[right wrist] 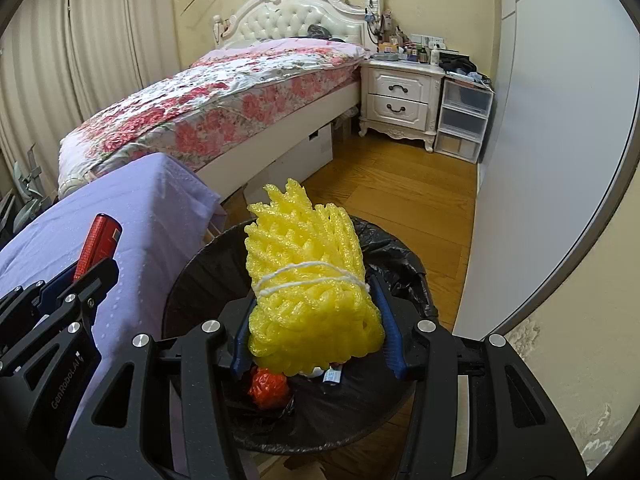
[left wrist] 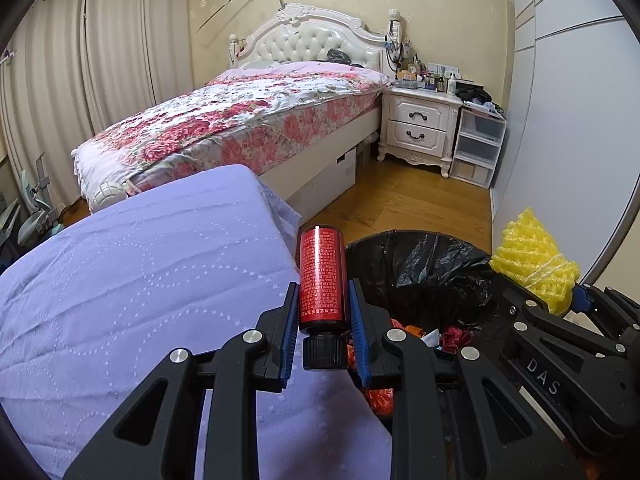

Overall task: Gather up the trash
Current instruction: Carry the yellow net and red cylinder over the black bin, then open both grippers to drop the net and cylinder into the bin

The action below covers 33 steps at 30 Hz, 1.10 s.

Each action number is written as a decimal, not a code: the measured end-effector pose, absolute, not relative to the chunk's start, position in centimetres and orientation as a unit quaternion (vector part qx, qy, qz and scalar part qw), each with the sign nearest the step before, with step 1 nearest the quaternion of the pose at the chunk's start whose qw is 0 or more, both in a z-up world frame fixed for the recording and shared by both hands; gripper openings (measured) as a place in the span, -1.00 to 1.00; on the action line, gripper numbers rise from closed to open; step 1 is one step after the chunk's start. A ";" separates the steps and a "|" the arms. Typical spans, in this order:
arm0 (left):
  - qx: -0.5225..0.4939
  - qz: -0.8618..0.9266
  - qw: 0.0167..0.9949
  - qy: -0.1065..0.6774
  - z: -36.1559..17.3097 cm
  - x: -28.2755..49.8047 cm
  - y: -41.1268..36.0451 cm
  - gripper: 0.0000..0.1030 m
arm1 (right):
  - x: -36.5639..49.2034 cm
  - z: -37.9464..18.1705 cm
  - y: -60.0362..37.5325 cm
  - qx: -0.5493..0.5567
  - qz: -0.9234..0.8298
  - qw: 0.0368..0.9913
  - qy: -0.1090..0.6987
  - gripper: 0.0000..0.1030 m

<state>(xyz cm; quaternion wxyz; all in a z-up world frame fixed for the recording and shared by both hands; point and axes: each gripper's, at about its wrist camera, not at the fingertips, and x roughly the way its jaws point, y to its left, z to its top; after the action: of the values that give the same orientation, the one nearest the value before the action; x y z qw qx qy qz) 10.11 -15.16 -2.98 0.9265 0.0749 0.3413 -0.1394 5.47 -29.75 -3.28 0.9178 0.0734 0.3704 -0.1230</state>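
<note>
Left wrist view: the left gripper point(left wrist: 323, 316) pinches a red bottle point(left wrist: 321, 276) between its blue pads, black cap toward the camera, over the edge of the lilac cloth point(left wrist: 140, 272), with the bin point(left wrist: 420, 272) at two o'clock from it. In the right wrist view the right gripper point(right wrist: 316, 320) clamps a yellow foam net point(right wrist: 308, 280) right above the black-lined bin, where orange trash point(right wrist: 268, 388) lies at six o'clock.
</note>
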 end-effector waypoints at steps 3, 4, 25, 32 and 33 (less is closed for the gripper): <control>0.077 -0.141 0.925 0.345 -3.2 10.6 -15.6 -0.51 | 6.0 -3.5 -30.2 0.078 -0.128 0.916 0.372 -0.05; 0.078 -0.142 0.924 0.347 -3.3 10.7 -15.8 -0.51 | 6.2 -3.6 -30.4 0.080 -0.130 0.916 0.372 -0.05; 0.077 -0.136 0.930 0.332 -2.5 11.2 -15.7 0.34 | 6.6 -3.6 -31.3 0.090 -0.150 0.913 0.367 0.25; 0.075 -0.124 0.938 0.315 -1.9 10.4 -14.8 0.43 | 5.5 -2.6 -30.8 0.081 -0.156 0.918 0.356 0.40; 0.073 -0.124 0.938 0.314 -1.8 10.2 -14.6 0.44 | 5.2 -2.4 -30.6 0.080 -0.156 0.918 0.355 0.44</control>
<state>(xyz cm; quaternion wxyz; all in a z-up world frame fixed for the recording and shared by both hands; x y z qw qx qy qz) 10.20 -14.57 -1.81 0.9383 0.0730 0.3142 -0.1244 5.16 -30.56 -2.42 0.9183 0.0797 0.3548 -0.1561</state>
